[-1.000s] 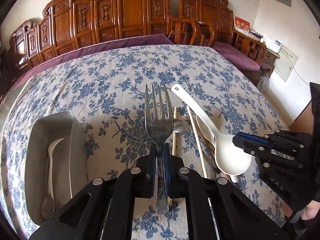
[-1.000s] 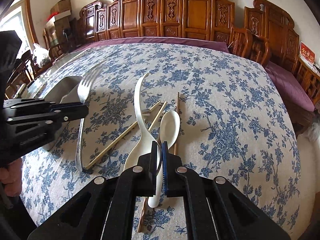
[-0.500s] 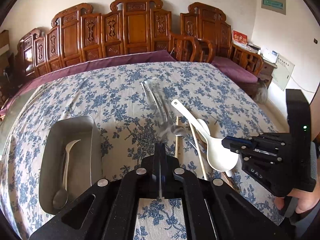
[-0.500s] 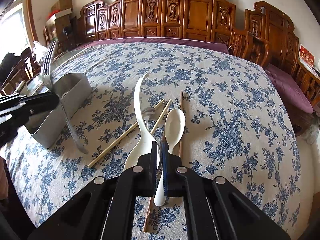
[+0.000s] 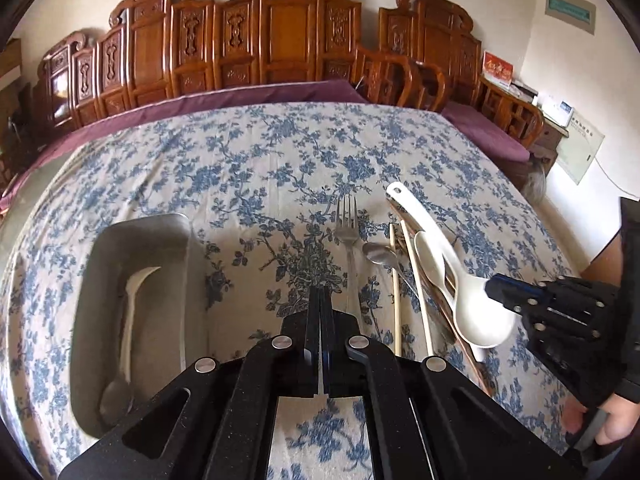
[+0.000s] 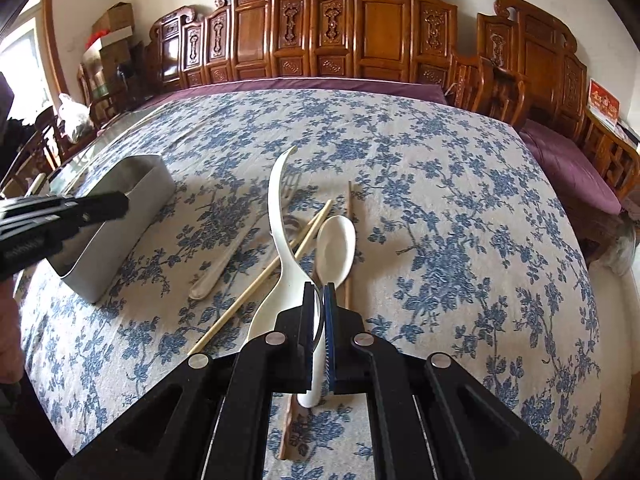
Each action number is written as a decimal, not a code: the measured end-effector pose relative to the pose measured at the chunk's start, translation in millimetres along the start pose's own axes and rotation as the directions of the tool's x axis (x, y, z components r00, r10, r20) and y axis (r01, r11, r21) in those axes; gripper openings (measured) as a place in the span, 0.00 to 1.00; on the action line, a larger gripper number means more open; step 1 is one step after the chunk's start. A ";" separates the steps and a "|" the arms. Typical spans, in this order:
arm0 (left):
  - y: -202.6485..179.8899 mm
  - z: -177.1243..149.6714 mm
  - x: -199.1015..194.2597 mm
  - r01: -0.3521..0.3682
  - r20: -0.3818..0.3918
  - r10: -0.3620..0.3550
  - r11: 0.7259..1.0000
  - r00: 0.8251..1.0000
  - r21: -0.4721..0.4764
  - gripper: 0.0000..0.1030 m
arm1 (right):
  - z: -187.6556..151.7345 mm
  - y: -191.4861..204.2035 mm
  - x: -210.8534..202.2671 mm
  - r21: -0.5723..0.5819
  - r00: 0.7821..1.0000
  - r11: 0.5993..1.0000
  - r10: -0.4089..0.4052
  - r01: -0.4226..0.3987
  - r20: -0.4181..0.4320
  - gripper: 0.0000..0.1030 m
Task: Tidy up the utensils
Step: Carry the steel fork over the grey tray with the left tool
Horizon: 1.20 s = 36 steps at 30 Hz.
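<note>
Left wrist view. Left gripper [image 5: 320, 300]: jaws pressed together, nothing between them. Metal tray [image 5: 86, 292], one, on the floral tablecloth [image 5: 248, 168] to the left; contents: one white-handled spoon [image 5: 128, 320]. Metal fork [image 5: 349, 240], one, flat on the cloth just ahead of the jaws, tines pointing away. Small metal spoon [image 5: 376, 253], one, beside it, its handle running under the pale chopsticks [image 5: 397, 300], two counted. White ladle [image 5: 448, 264], one, lying across the pile. Right gripper [image 5: 516, 292] at the far right.

Right wrist view. Right gripper [image 6: 319, 320]: pinching the handle of one white soup spoon [image 6: 335, 245], bowl forward and upturned. Ladle [image 6: 280, 240] just left of it; fork [image 6: 240, 248] beyond. One dark chopstick [image 6: 349, 240] under the spoon; more may be hidden.

Handling, judged: the soup spoon looked stiff, smooth and slippery, possibly brittle; a mid-handle hold suits it. The fork was likely rigid and thin, best taken across the handle.
</note>
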State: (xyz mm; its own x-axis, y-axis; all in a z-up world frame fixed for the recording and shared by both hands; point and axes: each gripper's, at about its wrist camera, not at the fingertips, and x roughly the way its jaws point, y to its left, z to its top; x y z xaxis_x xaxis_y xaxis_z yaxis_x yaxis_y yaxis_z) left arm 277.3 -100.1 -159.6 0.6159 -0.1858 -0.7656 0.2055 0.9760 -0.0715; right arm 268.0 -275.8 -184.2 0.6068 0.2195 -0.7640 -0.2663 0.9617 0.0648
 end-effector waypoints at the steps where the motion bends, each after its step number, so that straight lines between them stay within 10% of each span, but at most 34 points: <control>1: -2.9 2.0 12.0 0.000 -0.023 0.000 1.000 1.000 0.000 0.10 | -0.1 -2.4 0.6 0.005 1.000 1.000 0.000 0.000 -0.001 0.05; 11: -29.2 7.9 100.9 -0.040 -0.160 0.049 0.997 0.986 0.061 0.23 | 4.1 -14.3 1.7 0.016 1.000 1.000 0.011 -0.011 0.000 0.06; 30: -45.1 16.5 115.6 -0.041 -0.144 0.056 0.993 0.988 0.109 0.25 | 5.4 -12.6 3.3 0.003 1.000 1.000 0.008 -0.008 -0.007 0.06; 36: -41.9 15.6 112.0 -0.046 -0.166 0.065 0.992 0.984 0.115 0.07 | 6.9 -11.9 4.7 0.001 1.000 1.000 0.009 -0.009 -0.010 0.06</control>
State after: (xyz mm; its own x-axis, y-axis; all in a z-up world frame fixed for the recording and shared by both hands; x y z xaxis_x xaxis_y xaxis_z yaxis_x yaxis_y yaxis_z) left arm 349.6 -163.5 -232.3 0.4931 -0.1007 -0.8641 0.2634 0.9639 0.0380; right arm 279.2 -285.0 -184.1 0.5966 0.2263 -0.7699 -0.2712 0.9598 0.0720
